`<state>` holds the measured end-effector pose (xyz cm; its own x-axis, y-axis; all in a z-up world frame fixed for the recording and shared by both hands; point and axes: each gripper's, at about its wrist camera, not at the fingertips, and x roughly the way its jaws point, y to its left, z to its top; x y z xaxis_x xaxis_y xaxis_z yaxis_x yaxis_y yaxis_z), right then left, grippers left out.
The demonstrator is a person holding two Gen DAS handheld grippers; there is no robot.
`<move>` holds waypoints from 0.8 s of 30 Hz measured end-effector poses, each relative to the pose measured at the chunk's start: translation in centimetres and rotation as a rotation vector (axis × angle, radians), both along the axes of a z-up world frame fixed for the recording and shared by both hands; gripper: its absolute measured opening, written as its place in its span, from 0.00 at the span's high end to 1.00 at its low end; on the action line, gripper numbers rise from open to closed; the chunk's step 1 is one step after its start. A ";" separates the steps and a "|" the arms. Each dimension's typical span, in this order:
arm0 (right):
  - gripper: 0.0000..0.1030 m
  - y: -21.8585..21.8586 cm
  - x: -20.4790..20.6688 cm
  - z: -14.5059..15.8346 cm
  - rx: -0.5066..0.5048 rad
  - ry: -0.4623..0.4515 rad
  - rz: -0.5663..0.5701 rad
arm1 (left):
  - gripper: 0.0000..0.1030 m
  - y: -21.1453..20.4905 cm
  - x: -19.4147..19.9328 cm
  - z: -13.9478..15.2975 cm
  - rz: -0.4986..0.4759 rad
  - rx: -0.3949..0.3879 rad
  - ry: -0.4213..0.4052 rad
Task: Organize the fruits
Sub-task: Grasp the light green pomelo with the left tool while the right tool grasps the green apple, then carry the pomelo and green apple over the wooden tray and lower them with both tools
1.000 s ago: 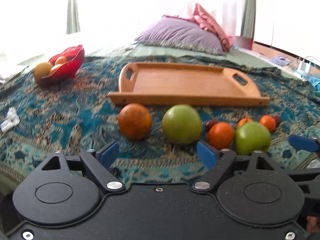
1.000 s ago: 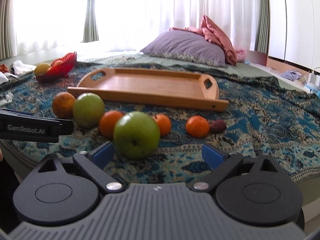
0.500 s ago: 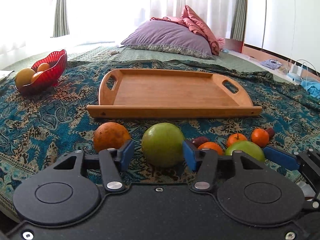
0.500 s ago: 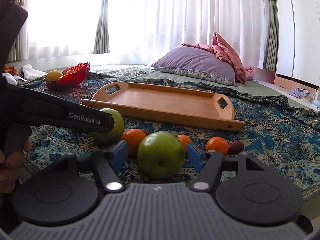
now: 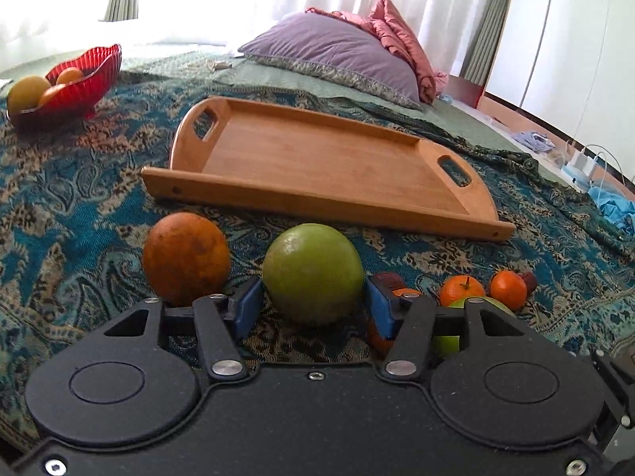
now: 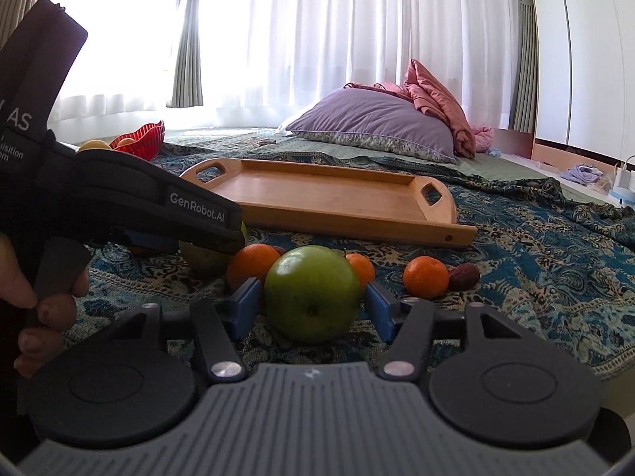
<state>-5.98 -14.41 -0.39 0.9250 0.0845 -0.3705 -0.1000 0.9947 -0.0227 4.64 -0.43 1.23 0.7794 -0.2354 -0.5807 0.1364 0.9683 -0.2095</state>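
Left wrist view: we hold our left gripper (image 5: 313,305) low over the patterned bedspread (image 5: 71,206), its blue pads (image 5: 248,305) pressed against either side of a large green fruit (image 5: 313,273), gripping it. A big mottled orange (image 5: 186,258) sits just beside the left pad. To the right, partly hidden by the gripper body, we see a second green fruit (image 5: 476,305), two small oranges (image 5: 462,289), and a dark date-like fruit (image 5: 387,279). Beyond lies a wooden tray (image 5: 317,158), nothing in it. A red bowl (image 5: 83,83) with fruit stands at far left, a purple pillow (image 5: 333,53) at the back.

Right wrist view: our right gripper (image 6: 313,309) clamps a green apple (image 6: 311,291) between its blue pads (image 6: 246,309); the apple rests on the bedspread (image 6: 535,269). Small oranges (image 6: 424,277) and a dark fruit (image 6: 464,275) lie just behind and to the right. At left we see the left gripper's body (image 6: 151,206), the other green fruit (image 6: 204,258) partly hidden behind it. The tray (image 6: 325,194) lies beyond, well apart from the apple.
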 end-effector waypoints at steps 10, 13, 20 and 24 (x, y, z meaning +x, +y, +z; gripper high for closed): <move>0.34 0.0 0.7 -0.4 0.019 0.005 -0.005 | 0.47 0.2 0.7 -0.2 0.021 -0.042 0.003; 0.35 0.1 0.8 -0.5 0.016 0.002 -0.008 | 0.47 0.1 0.8 -0.2 0.031 -0.050 0.003; 0.42 0.2 1.1 -0.7 0.017 -0.004 -0.017 | 0.48 0.1 0.6 -0.1 0.039 -0.046 0.001; 0.43 0.0 0.9 -0.6 0.034 -0.019 -0.020 | 0.48 -0.5 -0.1 0.2 0.024 -0.002 -0.018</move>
